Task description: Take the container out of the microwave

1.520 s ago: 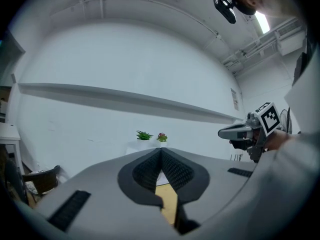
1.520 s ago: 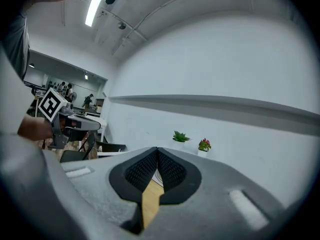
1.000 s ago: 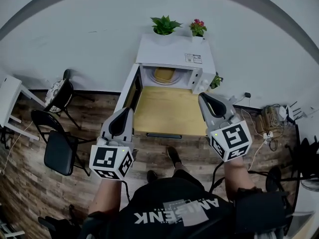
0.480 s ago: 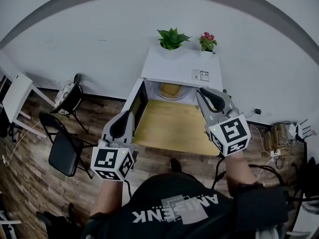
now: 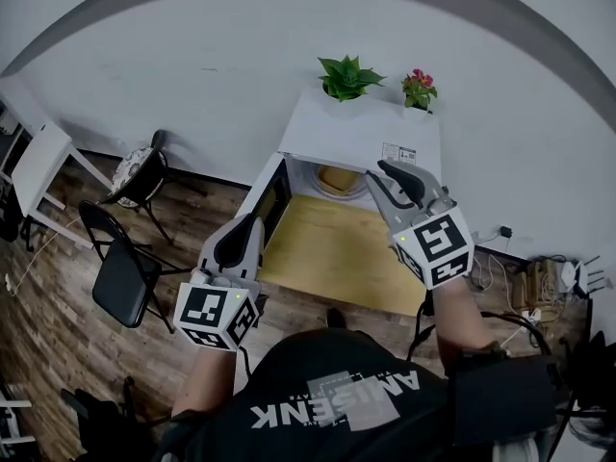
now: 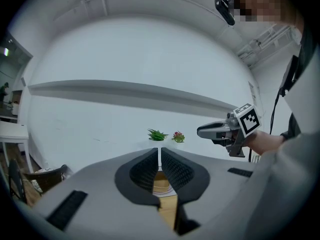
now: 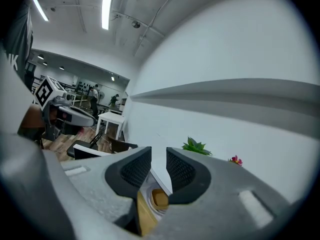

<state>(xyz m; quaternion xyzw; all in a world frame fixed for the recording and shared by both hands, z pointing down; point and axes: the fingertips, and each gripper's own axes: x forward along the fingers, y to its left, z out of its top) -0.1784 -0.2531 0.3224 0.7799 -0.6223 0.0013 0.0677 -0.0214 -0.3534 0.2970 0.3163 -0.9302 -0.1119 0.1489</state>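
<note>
1. The left gripper points level toward the open microwave. Its jaws are pressed almost together and hold nothing.
2. The right gripper reaches to the cavity. Its jaws have just been opening, with nothing between them.
3. The container sits inside the microwave.
4. The sticker on top is too small to read.

A tan, round container sits upright inside the white microwave, whose door stands swung open to the left.
</note>
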